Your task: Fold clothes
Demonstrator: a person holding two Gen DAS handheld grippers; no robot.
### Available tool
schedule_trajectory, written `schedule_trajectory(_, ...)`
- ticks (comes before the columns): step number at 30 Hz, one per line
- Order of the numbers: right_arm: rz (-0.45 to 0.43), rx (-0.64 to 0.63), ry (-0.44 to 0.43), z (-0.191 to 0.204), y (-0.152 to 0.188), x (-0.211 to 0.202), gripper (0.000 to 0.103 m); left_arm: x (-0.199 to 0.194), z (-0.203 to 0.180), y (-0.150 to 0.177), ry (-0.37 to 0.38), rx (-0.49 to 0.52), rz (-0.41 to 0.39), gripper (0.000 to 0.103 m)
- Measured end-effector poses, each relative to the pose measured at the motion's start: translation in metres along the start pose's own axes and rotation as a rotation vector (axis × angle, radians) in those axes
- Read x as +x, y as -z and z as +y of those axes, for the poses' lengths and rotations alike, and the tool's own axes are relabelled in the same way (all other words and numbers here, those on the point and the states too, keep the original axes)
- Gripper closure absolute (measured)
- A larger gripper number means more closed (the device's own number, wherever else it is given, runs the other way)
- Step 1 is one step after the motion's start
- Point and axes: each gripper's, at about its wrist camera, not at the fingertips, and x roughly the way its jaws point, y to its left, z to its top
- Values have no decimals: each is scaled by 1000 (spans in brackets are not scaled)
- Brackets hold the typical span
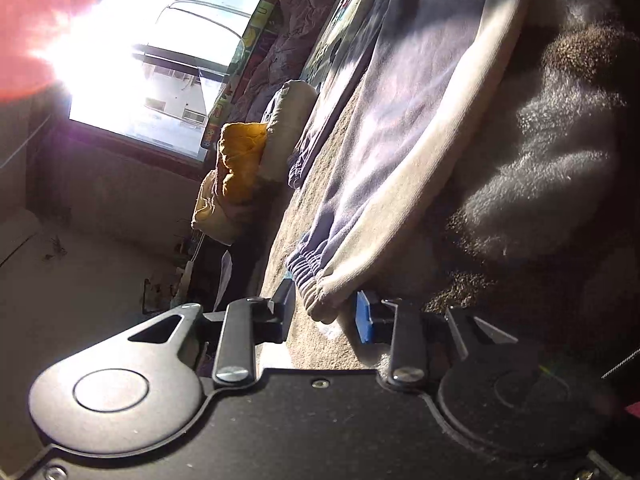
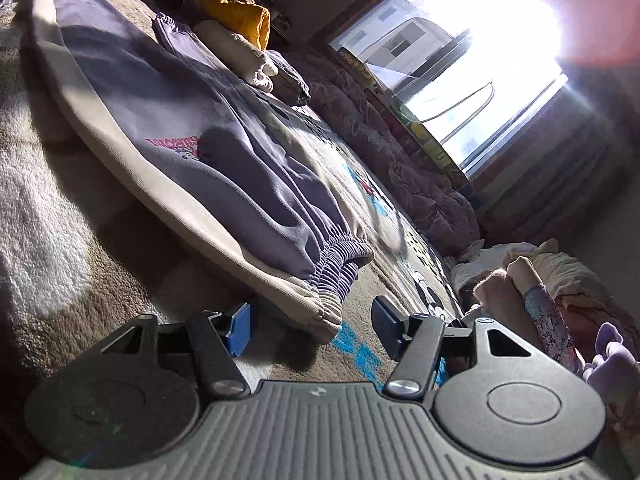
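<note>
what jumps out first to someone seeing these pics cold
The blazing window with its sun flare dominates the upper part of both views. Below it, purple and cream sweatpants lie spread over the patterned blanket, each end lying between a gripper's fingers. A yellow garment sits bundled beyond them.

Sunlit window [image 2: 452,76], beige carpet [image 2: 104,240], glare
</note>
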Motion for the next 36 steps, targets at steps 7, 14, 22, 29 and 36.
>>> schedule_trajectory(7, -44, -17, -50, -6, 2, 6, 52, 7, 6, -4, -2, -81, -15, 77)
schedule_trajectory(14, -47, 71, -124, -21, -1, 5, 88, 9, 19, -8, 18, -207, -20, 87)
schedule_trajectory(22, -109, 275, -102, -62, -15, 20, 92, 29, 69, -34, 30, -410, -41, 90)
schedule_trajectory(29, -116, 425, -81, -95, -28, 57, 92, 81, 112, -69, 53, -595, -31, 90)
schedule_trajectory(36, -81, 556, -98, -116, -36, 112, 93, 139, 125, -99, 69, -674, -13, 91)
